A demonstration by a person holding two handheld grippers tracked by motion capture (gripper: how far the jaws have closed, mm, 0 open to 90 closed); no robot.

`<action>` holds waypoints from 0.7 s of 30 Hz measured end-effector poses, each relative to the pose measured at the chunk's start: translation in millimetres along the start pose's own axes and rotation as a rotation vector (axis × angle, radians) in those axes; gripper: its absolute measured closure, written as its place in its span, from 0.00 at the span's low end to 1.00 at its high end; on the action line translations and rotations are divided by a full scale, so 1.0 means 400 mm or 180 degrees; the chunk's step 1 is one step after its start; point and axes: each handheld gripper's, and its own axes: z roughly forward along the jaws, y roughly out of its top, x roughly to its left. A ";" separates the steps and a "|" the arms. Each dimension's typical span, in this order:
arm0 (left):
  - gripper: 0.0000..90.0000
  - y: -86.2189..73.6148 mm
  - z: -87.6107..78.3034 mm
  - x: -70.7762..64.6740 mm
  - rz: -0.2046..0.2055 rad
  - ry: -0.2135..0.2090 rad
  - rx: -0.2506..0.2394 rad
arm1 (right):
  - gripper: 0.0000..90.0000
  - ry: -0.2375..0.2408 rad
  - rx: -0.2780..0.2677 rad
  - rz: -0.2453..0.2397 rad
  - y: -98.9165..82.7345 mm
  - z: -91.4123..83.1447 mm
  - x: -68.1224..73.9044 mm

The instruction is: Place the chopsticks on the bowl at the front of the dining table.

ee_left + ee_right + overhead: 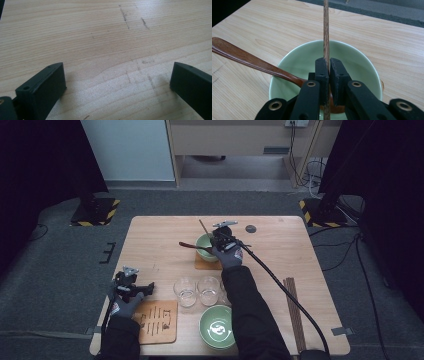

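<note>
On the near left corner of the table (150,227), we are listing the left gripper (134,287) first: it is hovering low over bare wood, its jaws standing wide apart with nothing between them, as the left gripper view confirms with only wood grain showing between the two black pads (45,85). Just beside it, to its right, we are noting a wooden board (159,321) with dark markings, lying flat at the near edge. Next we are counting two clear glasses (185,291), standing upright side by side, and a green bowl (217,326) sitting just in front of them. Farther back, near the table's middle, we are recording a second green bowl (352,65) resting on a brown coaster (205,264), with a wooden spoon (249,61) lying in it, handle leaning out over the rim to the left. Above this bowl the right gripper (329,67) is holding a single chopstick (326,30), jaws closed tight on it, the stick pointing away over the far rim. At the right edge, well apart, we are listing a bundle of chopsticks (294,312) lying lengthwise.
</note>
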 end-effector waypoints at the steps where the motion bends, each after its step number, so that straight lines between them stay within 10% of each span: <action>1: 0.00 0.000 0.000 0.000 0.0000 0.0000 0.0000 | 0.95 0.0001 0.0016 0.0004 -0.001 0.002 0.000; 21: 0.00 0.000 0.000 0.000 0.0001 0.0000 0.0000 | 0.88 0.0046 0.0071 0.0052 -0.004 0.013 -0.005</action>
